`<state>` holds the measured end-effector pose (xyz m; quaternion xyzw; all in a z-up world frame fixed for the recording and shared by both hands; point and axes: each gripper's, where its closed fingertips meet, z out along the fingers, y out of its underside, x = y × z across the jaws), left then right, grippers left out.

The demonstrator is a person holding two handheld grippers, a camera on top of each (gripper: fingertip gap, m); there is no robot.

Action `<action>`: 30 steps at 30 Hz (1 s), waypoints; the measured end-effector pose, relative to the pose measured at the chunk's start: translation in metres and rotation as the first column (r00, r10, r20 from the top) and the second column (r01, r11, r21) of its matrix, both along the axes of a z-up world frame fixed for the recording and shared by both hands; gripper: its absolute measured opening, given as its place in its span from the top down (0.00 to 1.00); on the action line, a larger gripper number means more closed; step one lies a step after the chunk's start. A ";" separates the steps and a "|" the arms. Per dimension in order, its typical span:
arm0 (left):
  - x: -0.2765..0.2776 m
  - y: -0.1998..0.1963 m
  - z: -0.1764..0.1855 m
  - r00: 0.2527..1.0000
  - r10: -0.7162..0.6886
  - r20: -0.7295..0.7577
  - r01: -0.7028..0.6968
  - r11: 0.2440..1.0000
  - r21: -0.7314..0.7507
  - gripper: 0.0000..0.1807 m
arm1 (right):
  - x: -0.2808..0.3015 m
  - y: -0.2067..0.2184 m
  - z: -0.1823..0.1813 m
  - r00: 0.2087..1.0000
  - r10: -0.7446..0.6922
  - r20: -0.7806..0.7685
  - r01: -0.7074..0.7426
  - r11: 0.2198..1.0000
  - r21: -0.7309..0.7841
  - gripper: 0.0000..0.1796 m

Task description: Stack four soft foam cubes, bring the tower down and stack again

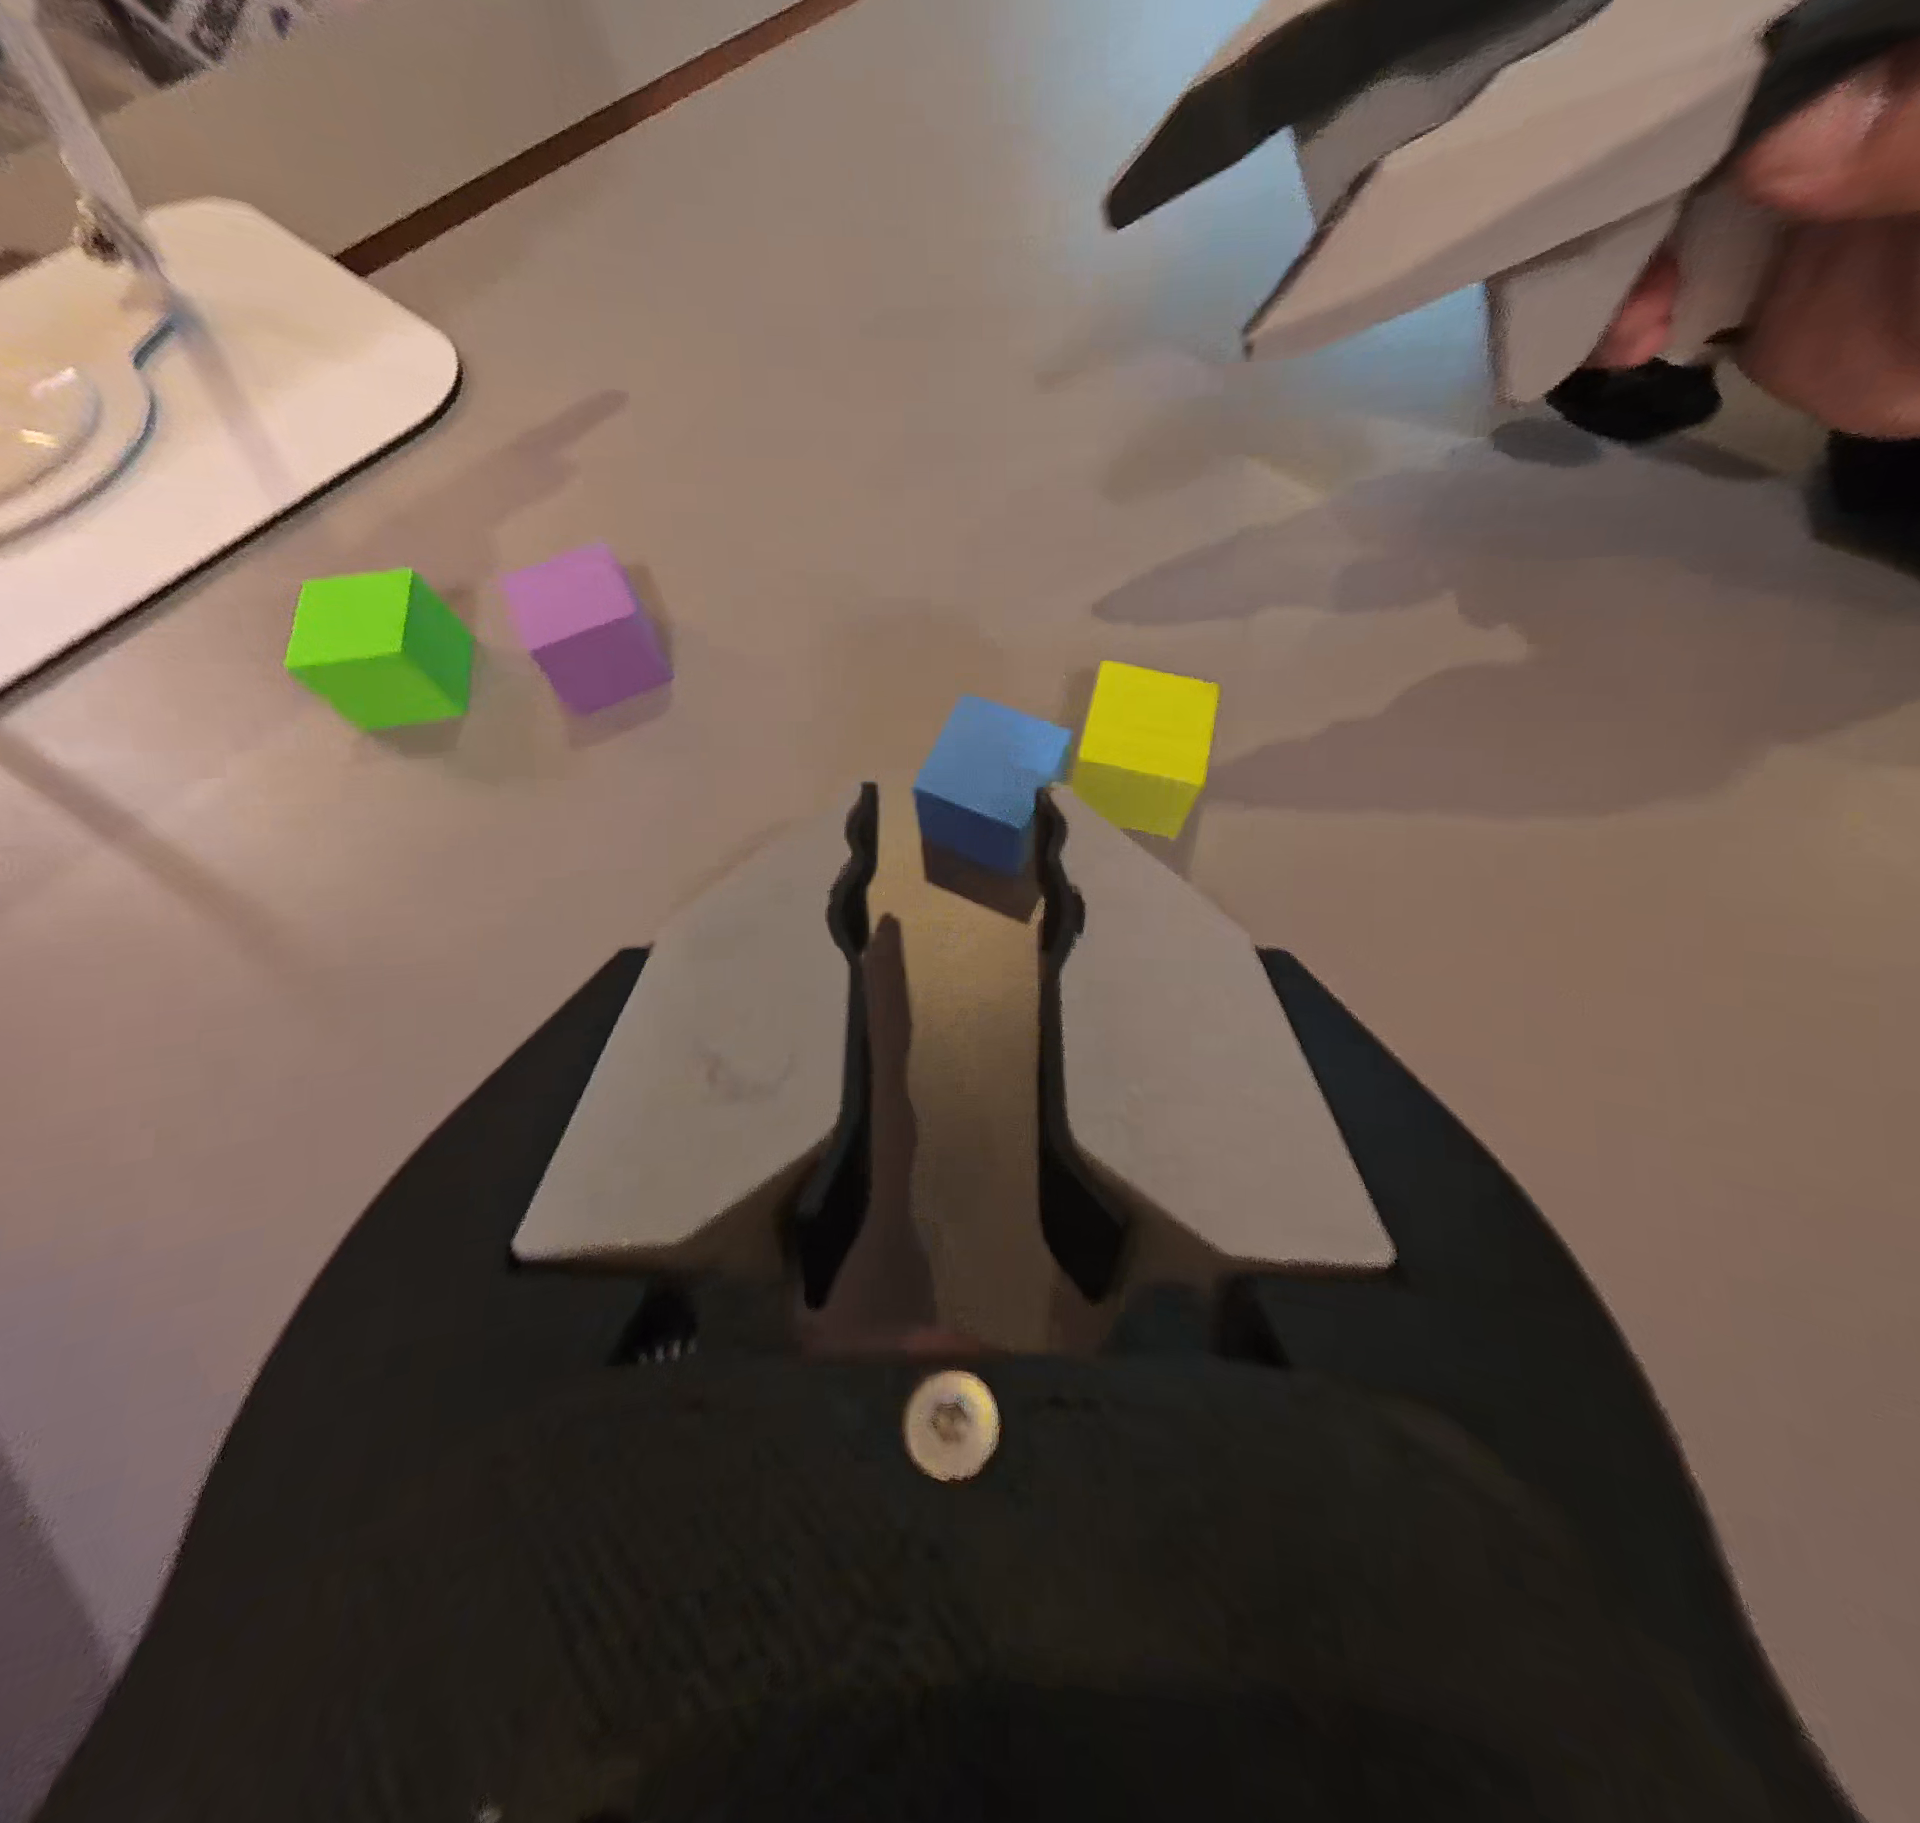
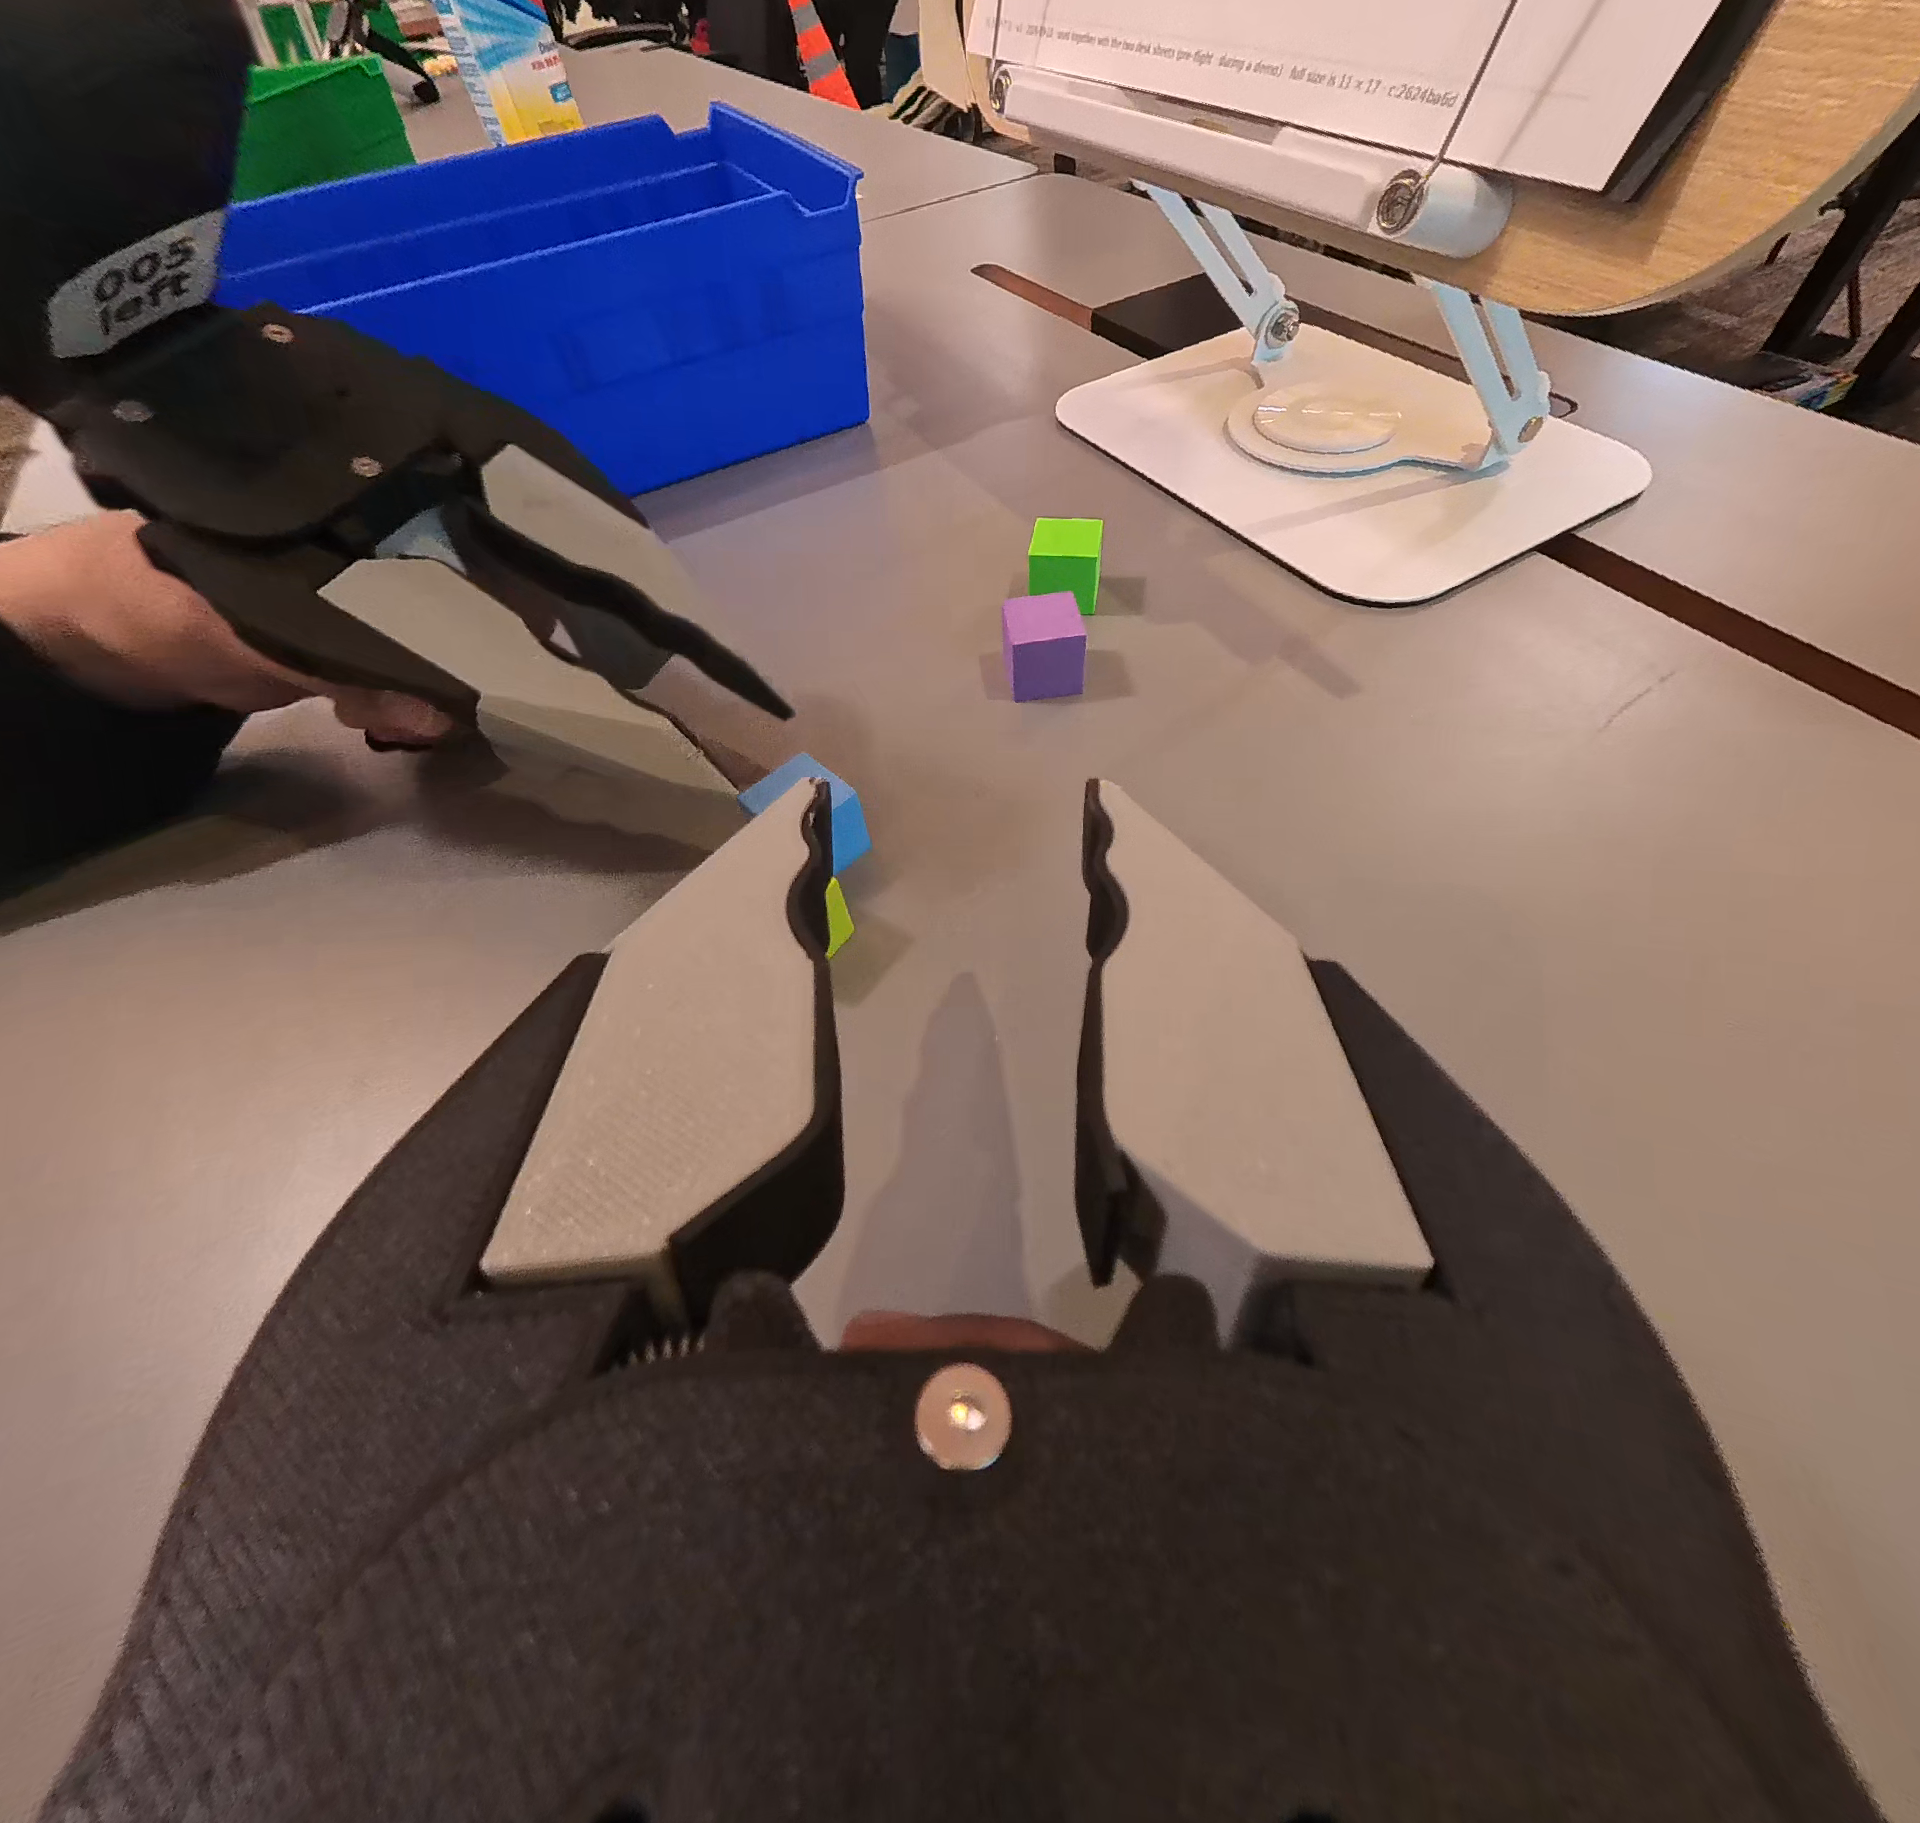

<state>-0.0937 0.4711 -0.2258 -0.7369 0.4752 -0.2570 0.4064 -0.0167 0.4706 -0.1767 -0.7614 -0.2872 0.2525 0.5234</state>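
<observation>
All four cubes lie singly on the grey table [image 1: 831, 371], none stacked. In the left wrist view, going left to right, a white stand base [image 1: 260, 402] sits at the far left edge, then the green cube [image 1: 379, 646] with the purple cube [image 1: 587, 625] just beside it, apart by a narrow gap. Well to their right, the blue cube [image 1: 987, 781] rests on the table with the yellow cube [image 1: 1143, 745] close against its right side; whether the two touch is hard to tell. The left gripper [image 1: 956, 807] is spread, its fingers reaching toward the blue cube, whose near right edge lies by the right fingertip; nothing is pinched. At the upper right the right gripper [image 1: 1184, 267] hangs above the table, held by a hand [image 1: 1829, 246]. In the right wrist view, the left gripper [image 2: 764, 745] comes in from the left, its lower tip at the blue cube [image 2: 847, 828], with a blue bin [image 2: 582, 319] behind it. The yellow cube [image 2: 837, 916] shows only as a sliver past the left finger of the right gripper [image 2: 951, 797], which is spread and empty. Farther off lie the purple cube [image 2: 1044, 646] and the green cube [image 2: 1065, 563], and to the right stands the white stand [image 2: 1351, 485] holding a sheet.
</observation>
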 end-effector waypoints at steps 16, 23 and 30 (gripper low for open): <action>0.011 -0.005 -0.026 0.985 -0.116 -0.128 0.108 0.992 -0.066 0.87 | -0.011 -0.004 0.002 0.999 0.034 -0.006 -0.034 0.999 0.006 0.75; -0.006 -0.008 -0.029 0.975 -0.146 -0.170 0.143 0.989 -0.032 0.87 | -0.013 -0.006 -0.001 0.999 0.051 0.010 -0.051 0.999 0.003 0.75; -0.025 -0.012 -0.029 0.968 -0.188 -0.165 0.175 0.980 -0.090 0.87 | -0.011 -0.008 -0.002 0.998 0.060 0.009 -0.060 0.998 -0.006 0.75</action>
